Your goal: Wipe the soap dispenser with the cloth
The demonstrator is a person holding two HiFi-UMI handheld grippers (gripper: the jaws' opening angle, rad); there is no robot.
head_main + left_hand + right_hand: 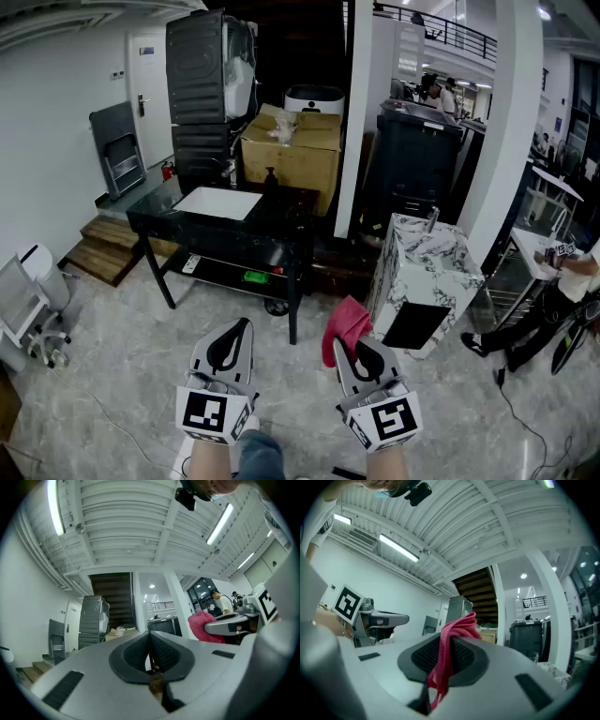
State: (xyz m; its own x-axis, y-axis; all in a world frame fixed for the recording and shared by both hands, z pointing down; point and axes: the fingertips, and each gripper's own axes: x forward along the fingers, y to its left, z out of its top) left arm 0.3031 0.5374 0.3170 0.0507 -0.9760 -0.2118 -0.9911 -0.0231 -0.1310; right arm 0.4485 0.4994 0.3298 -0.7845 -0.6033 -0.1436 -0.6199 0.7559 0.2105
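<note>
In the head view my left gripper (243,325) is at the bottom, shut and empty; in its own view the jaws (150,638) meet with nothing between them. To its right my right gripper (355,345) is shut on a pinkish-red cloth (344,328), which bunches up out of the pads (457,627) and hangs down between them. The cloth also shows in the left gripper view (204,626). Both grippers are held over the floor, well short of the black table (159,214). A small dark pump bottle (271,177) stands on the table's far side.
A white board (218,202) lies on the table, with a cardboard box (298,150) behind it. A marble-patterned cabinet (427,272) stands to the right, past a white pillar (356,112). Wooden steps (101,249) are on the left. A person (562,300) sits at the far right.
</note>
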